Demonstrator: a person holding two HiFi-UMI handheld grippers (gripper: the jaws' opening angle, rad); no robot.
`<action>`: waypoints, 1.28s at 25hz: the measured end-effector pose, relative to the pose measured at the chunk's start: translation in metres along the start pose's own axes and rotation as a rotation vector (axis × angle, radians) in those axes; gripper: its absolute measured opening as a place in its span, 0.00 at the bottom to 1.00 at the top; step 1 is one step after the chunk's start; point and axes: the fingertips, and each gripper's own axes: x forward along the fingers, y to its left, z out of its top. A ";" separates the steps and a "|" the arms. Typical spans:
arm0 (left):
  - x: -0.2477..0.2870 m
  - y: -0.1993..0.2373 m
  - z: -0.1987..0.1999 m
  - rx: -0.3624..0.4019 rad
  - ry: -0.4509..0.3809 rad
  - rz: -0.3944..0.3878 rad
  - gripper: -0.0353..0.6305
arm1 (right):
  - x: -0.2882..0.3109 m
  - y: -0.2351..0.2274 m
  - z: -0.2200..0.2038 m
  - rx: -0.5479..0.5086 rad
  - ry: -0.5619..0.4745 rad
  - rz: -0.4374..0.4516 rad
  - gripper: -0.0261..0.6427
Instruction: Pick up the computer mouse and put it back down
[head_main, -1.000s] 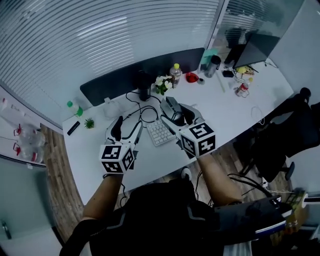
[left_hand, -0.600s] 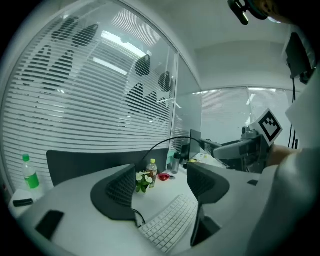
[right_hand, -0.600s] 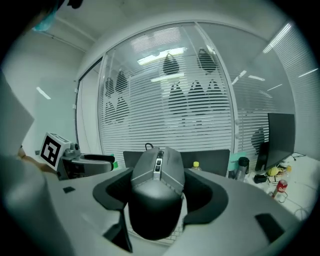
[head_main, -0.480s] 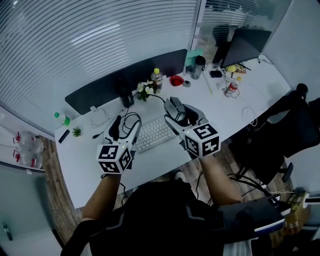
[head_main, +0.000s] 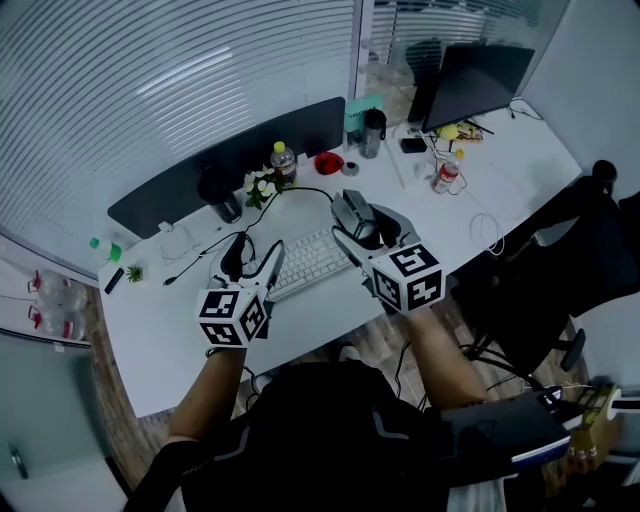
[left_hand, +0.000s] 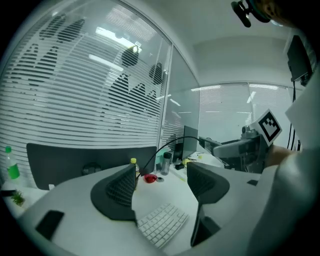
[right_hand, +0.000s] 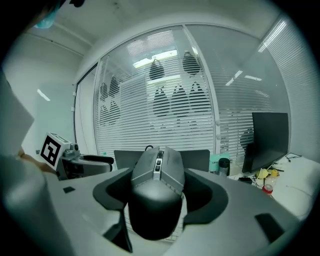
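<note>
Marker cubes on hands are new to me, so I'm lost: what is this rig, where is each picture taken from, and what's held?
A person holds two hand-held grippers; the marker cubes are part of them. The head view looks down from the person's head onto a white desk with a keyboard. The other two pictures come from cameras riding on each gripper. The left gripper is open and empty. The right gripper is closed on a dark computer mouse.

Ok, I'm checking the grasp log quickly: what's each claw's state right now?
Left claw: open, nothing between its jaws.
Right claw: closed on the computer mouse.
</note>
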 end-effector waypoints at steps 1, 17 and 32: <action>0.006 -0.007 -0.001 -0.001 0.002 -0.001 0.56 | -0.003 -0.009 -0.001 0.000 0.000 -0.002 0.48; 0.088 -0.094 -0.020 -0.002 0.072 -0.027 0.56 | -0.041 -0.134 -0.024 0.048 0.004 -0.068 0.48; 0.140 -0.091 -0.089 -0.001 0.228 -0.010 0.50 | 0.005 -0.187 -0.122 0.143 0.152 -0.096 0.48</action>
